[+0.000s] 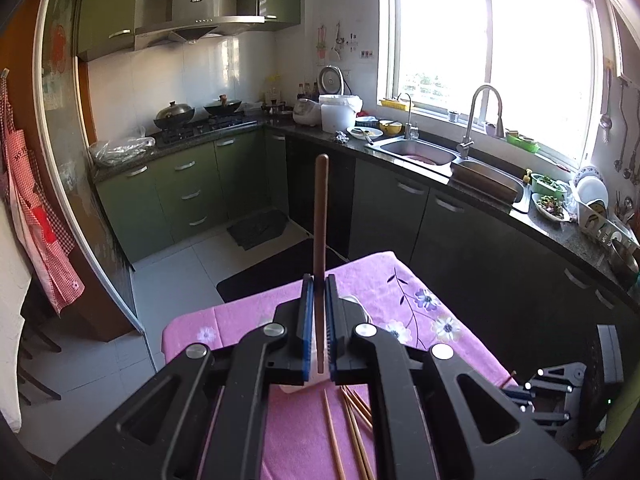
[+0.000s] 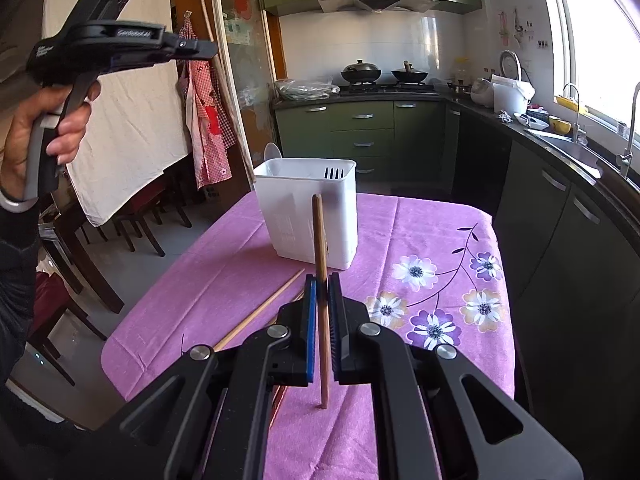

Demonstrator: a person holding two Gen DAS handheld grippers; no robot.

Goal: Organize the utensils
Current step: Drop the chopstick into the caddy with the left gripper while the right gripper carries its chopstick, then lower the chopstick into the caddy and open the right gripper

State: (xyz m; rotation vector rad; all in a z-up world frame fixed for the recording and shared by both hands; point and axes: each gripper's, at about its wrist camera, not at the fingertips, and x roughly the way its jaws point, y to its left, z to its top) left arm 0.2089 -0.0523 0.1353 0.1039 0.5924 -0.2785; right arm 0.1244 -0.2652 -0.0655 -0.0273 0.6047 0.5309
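Each gripper was clamped on a chopstick: the left gripper (image 1: 319,280) on one chopstick (image 1: 321,216), the right gripper (image 2: 322,280) on another (image 2: 319,248), just short of the white holder (image 2: 306,216). More chopsticks (image 2: 260,310) lay before the holder. Sorting looked midway; dropping each stick tip-first into the holder seemed next.

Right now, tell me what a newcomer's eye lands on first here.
Each gripper's jaws clamp one brown chopstick upright: the left gripper and the right gripper. A white utensil holder stands on the purple floral tablecloth. Loose chopsticks lie on the cloth below the left gripper.
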